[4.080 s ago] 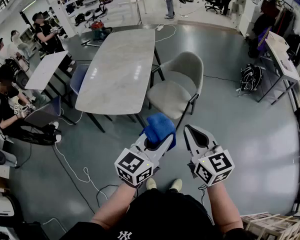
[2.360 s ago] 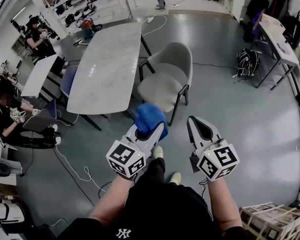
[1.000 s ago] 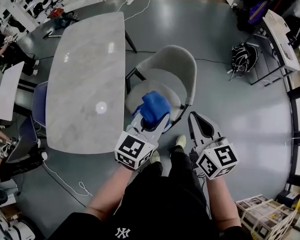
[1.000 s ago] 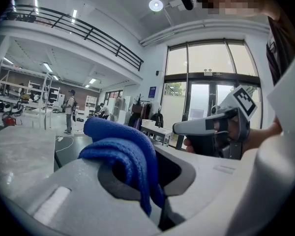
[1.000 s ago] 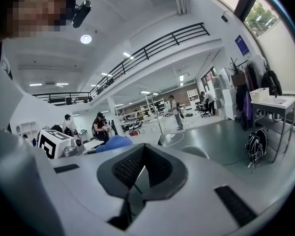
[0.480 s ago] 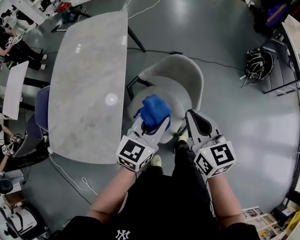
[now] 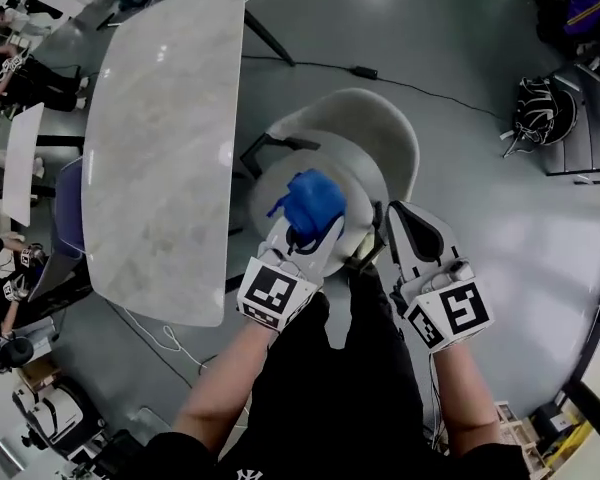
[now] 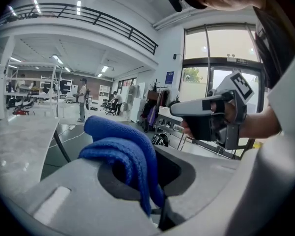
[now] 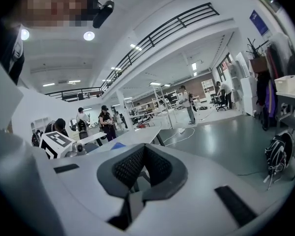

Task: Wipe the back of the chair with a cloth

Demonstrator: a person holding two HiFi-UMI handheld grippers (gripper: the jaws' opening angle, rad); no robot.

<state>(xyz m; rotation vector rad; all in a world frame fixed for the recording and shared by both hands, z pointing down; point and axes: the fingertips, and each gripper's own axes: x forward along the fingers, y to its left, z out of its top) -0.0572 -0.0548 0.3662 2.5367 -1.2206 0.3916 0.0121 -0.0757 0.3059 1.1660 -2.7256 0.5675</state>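
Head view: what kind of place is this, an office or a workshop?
Probably a big open lab or workshop hall: a long table with a chair on a bare grey floor, a railed upper gallery overhead, and other people working around desks.

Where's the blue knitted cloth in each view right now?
Head view: centre, blue knitted cloth at the left gripper tip, over the grey chair seat.
Left gripper view: the cloth is centre-left, clamped between the jaws.
Right gripper view: cannot tell; only a tiny blue patch left of centre.
Shared landmark: the pale marble-look table.
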